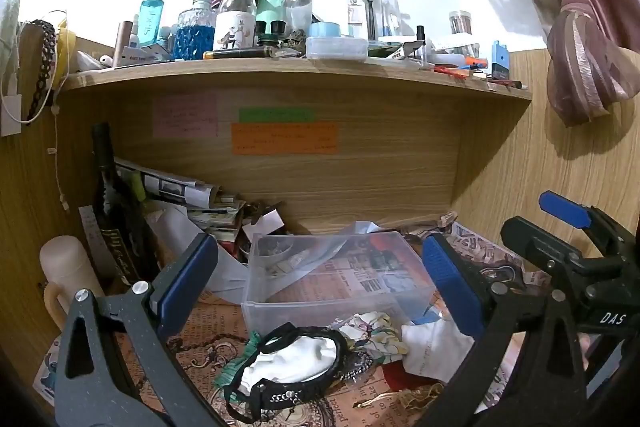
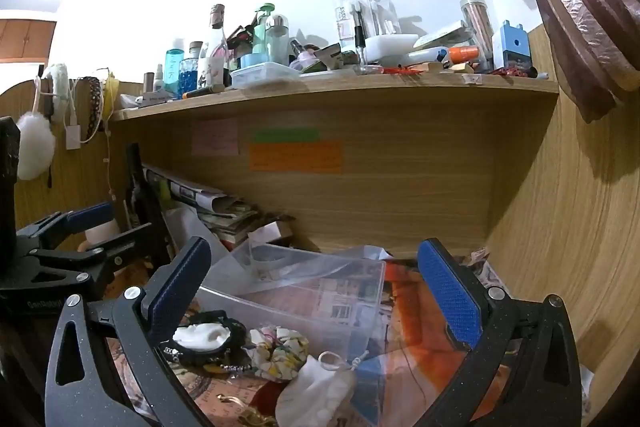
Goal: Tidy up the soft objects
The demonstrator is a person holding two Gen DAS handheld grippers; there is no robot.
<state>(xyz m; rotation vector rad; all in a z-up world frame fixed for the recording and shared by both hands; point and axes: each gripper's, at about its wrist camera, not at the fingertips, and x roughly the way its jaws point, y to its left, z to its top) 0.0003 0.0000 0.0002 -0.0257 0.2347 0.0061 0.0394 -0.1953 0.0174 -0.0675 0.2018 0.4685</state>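
A pile of soft things lies on the printed desk cover in front of a clear plastic bin [image 1: 336, 279]: a white cloth ringed by a black band [image 1: 292, 363], a floral scrunchie [image 1: 376, 335] and a white pouch [image 1: 432, 347]. In the right wrist view the bin [image 2: 304, 291], white cloth with black band [image 2: 204, 337], scrunchie [image 2: 280, 351] and drawstring pouch [image 2: 316, 391] show again. My left gripper [image 1: 320, 283] is open and empty above the pile. My right gripper [image 2: 316, 291] is open and empty; it shows at the right of the left wrist view [image 1: 568, 227].
A crowded shelf [image 1: 296, 67] of bottles and boxes hangs above. A dark wine bottle [image 1: 114, 211], papers and a cream thermos [image 1: 68, 271] stand at the left. Wooden panels close the back and right. A curtain [image 1: 584, 59] hangs at the right.
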